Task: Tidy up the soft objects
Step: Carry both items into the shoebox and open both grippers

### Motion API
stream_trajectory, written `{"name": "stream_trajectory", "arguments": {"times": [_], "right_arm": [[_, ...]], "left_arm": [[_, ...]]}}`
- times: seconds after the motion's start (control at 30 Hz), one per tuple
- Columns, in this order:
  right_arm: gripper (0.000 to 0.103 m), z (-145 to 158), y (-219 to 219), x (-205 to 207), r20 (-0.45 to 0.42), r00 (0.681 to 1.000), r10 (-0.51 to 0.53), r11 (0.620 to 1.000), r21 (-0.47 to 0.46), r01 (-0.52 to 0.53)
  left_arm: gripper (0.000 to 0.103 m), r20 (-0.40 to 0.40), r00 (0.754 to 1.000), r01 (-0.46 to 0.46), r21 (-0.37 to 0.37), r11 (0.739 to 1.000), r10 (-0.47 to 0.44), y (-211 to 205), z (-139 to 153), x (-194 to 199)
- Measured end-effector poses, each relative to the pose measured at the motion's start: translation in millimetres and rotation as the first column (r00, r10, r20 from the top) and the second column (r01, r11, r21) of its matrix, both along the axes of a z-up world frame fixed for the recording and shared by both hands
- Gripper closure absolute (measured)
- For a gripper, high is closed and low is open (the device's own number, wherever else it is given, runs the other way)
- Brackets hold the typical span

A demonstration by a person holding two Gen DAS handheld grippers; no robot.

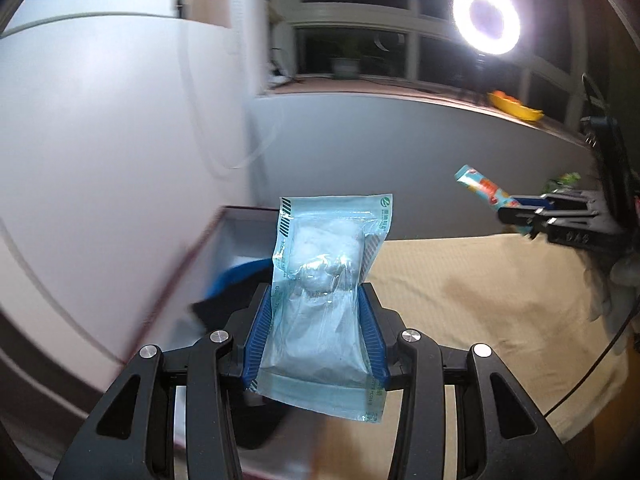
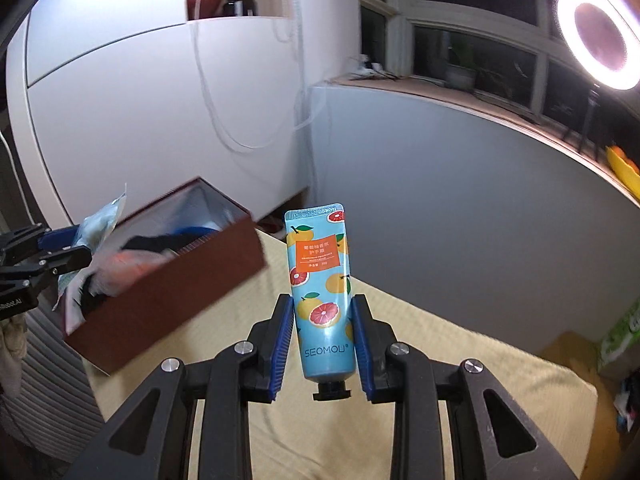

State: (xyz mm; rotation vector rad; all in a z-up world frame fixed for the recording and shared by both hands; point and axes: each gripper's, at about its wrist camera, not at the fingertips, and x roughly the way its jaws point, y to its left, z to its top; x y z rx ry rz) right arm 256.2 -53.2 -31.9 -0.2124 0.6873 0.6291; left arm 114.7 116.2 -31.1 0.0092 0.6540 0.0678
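Observation:
My left gripper [image 1: 318, 300] is shut on a clear blue plastic packet [image 1: 326, 280] with white soft material inside, held upright in front of the dark red box [image 1: 224, 220]. My right gripper [image 2: 322, 316] is shut on a light blue hand cream tube [image 2: 322, 288] printed with grapefruits, cap down, above the beige cloth. In the right wrist view the left gripper [image 2: 78, 248] holds the packet [image 2: 98, 224] at the near left end of the box [image 2: 172, 292]. In the left wrist view the right gripper [image 1: 508, 210] and tube [image 1: 482, 188] are at the right.
The box holds blue, black and orange-white soft items [image 2: 160, 248]. A beige cloth [image 1: 480, 300] covers the table. A white cabinet [image 2: 160, 100] and grey wall stand behind. A ring light [image 1: 486, 18] glares at upper right. A yellow bowl [image 1: 514, 106] sits on the sill.

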Motion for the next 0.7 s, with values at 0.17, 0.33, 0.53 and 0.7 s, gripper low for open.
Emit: {"name": "stream_trajectory", "arguments": {"times": [0.17,0.33,0.53,0.7], "right_arm": [[0.077,7.0,43.6,8.2,-0.019,0.998,0.055,0.998,0.014,-0.054],[0.077,5.0,91.2,17.4,-0.062,0.992,0.113,0.993,0.028,-0.111],[0.077,-6.9,146.0,31.8,-0.107,0.981,0.159,0.987,0.025,-0.157],[0.077,-20.0,177.5,42.8,-0.127,0.978,0.166,0.986,0.011,-0.166]], "left_arm": [[0.062,-0.011,0.996,-0.086,0.037,0.996,0.087,32.2,-8.4,-7.3],[0.062,-0.038,0.991,-0.125,0.078,0.989,0.129,50.1,-20.7,-5.9],[0.062,-0.069,0.986,-0.143,0.144,0.979,0.154,58.4,-36.2,3.8],[0.061,-0.090,0.981,-0.153,0.176,0.973,0.170,69.8,-43.3,14.9]]}}
